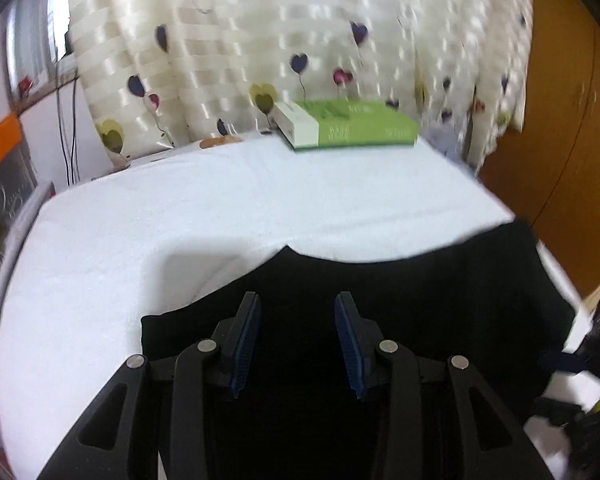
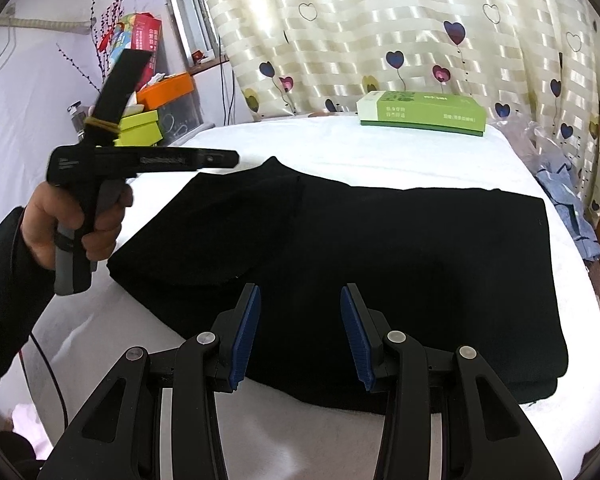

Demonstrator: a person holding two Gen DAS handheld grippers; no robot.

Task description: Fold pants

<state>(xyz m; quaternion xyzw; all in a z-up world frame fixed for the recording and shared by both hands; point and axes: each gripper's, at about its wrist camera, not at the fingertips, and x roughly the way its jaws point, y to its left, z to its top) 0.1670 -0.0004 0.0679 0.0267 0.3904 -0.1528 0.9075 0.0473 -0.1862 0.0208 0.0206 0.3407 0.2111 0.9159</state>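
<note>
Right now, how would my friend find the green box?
Look at the white-covered table in front of the heart-print curtain. At its far edge, beyond the black pants, lies the flat green box. It is the only green thing on the table, with one white end.

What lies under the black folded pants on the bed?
A white towel-like cover shows around the black folded pants on all sides. Whatever is directly beneath the fabric is hidden by the pants.

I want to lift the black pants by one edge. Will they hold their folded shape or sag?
Probably sag: the pants lie flat and limp on the white cover, like soft cloth. The folded layer at their left end would likely slide open. They look thin, so probably light. Both grippers are open, holding nothing.
</note>
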